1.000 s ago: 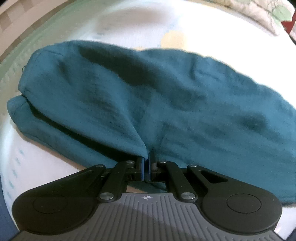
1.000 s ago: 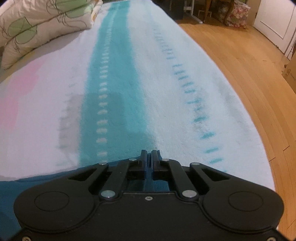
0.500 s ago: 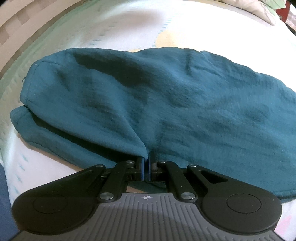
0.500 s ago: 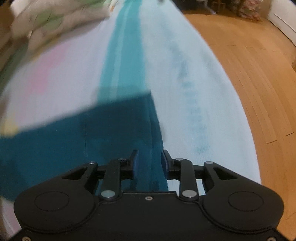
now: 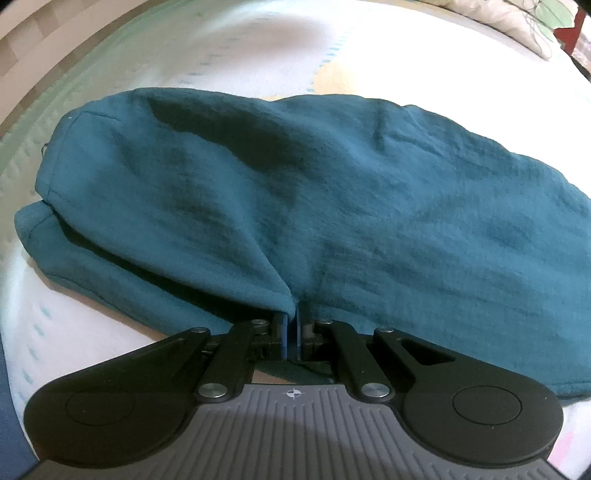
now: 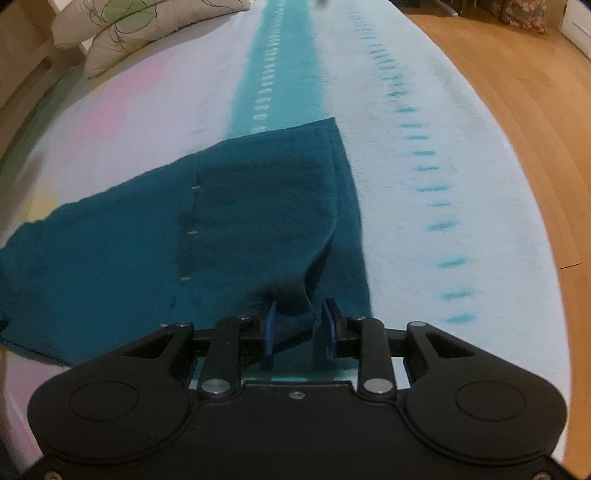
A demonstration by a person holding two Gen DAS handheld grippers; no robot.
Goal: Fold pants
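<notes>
1. Writing: I can read no brand or label; my left gripper [image 5: 291, 326] shows only a small crosshair mark on its ribbed grey housing.
2. Pants [image 5: 314, 206]: teal, soft crinkled weave, lying doubled over on the bed [image 5: 258, 55], one layer overlapping another, pale stitches along a seam in the right view.
3. Left gripper: jaws pressed together, pinching a fold at the near edge of the pants.
4. Right gripper [image 6: 299, 323]: jaws spread, with a raised fold of pants between them, unclamped.
5. Bed cover: white, fuzzy, teal stripe, dashed lines, pink patch.
6. Surroundings: leaf-print pillows [image 6: 147, 22]; wooden floor [image 6: 535, 92] alongside.
</notes>
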